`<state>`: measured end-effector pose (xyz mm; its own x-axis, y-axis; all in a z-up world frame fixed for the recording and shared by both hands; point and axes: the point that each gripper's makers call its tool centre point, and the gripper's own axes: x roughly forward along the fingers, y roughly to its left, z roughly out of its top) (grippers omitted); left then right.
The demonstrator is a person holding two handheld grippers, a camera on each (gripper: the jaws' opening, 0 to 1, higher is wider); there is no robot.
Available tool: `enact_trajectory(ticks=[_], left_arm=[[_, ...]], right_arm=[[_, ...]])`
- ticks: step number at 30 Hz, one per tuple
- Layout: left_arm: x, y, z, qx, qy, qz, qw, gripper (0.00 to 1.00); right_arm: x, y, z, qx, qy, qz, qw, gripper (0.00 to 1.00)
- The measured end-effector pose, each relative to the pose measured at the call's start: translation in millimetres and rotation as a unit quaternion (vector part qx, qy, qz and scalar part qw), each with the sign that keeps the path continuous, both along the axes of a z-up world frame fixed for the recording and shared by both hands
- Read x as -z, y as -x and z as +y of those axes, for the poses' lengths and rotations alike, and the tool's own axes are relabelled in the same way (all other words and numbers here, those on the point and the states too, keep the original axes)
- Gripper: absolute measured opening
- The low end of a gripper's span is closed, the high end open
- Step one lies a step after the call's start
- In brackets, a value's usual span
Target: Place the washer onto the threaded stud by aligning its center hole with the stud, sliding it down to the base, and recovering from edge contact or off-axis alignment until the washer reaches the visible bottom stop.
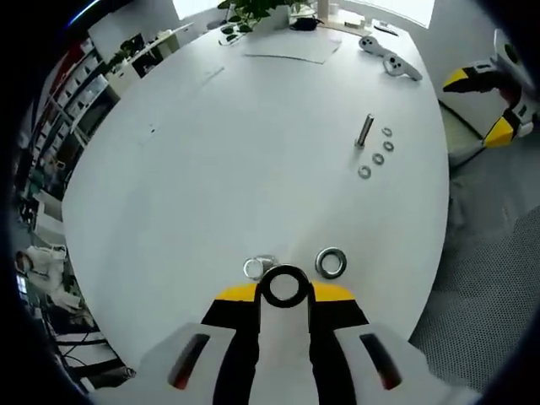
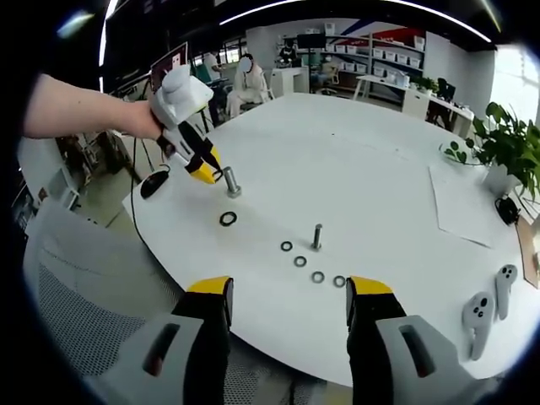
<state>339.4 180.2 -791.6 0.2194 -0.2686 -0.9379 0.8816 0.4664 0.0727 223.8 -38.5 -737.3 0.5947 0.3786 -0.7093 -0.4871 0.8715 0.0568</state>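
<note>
From the left gripper view, the left gripper (image 1: 285, 291) is clenched on a washer (image 1: 284, 287), the dark ring pinched flat between its yellow-tipped jaws at six o'clock; just beyond it at eleven o'clock stands a short threaded stud (image 1: 259, 268), and whether the washer touches it I cannot tell; a second large washer (image 1: 330, 262) lies flat on the white table (image 1: 211, 160) just at one o'clock of the held one; farther off at two o'clock a tall bolt (image 1: 365, 130) stands upright with four small washers (image 1: 376, 158) strung beside it; two game controllers (image 1: 390, 55) and a potted plant (image 1: 253, 13) sit at the far edge near twelve o'clock

From the right gripper view, the right gripper (image 2: 289, 308) hangs released, its jaws wide apart over the near table edge at six o'clock, holding nothing; at ten o'clock a person's hand (image 2: 139, 122) holds the left gripper down at the stud, with the spare washer lying just below; the bolt and its row of small washers sit near the centre
</note>
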Motion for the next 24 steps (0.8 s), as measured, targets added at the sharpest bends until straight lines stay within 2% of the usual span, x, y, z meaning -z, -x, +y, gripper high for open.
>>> enact_trajectory(ticks=[2, 8, 15, 24], left_arm=[[-2.9, -5.2, -1, 0.0, 0.005, -0.01, 0.9999, 0.19], [-3.3, -20.0, 3, -0.014, 0.009, -0.015, 0.9998, 0.19], [1.8, -25.2, 2, -0.032, 0.012, -0.003, 0.9994, 0.19], [10.7, -30.2, 1, -0.029, -0.002, 0.004, 0.9996, 0.19]], right_arm=[[-0.2, 0, 0, 0.0, 0.0, 0.0, 1.0, 0.56], [1.0, 1, 0, -0.002, 0.003, 0.001, 1.0, 0.56], [2.1, 1, -1, -0.002, 0.006, 0.002, 1.0, 0.56], [3.1, 1, -1, -0.003, 0.006, 0.004, 1.0, 0.56]])
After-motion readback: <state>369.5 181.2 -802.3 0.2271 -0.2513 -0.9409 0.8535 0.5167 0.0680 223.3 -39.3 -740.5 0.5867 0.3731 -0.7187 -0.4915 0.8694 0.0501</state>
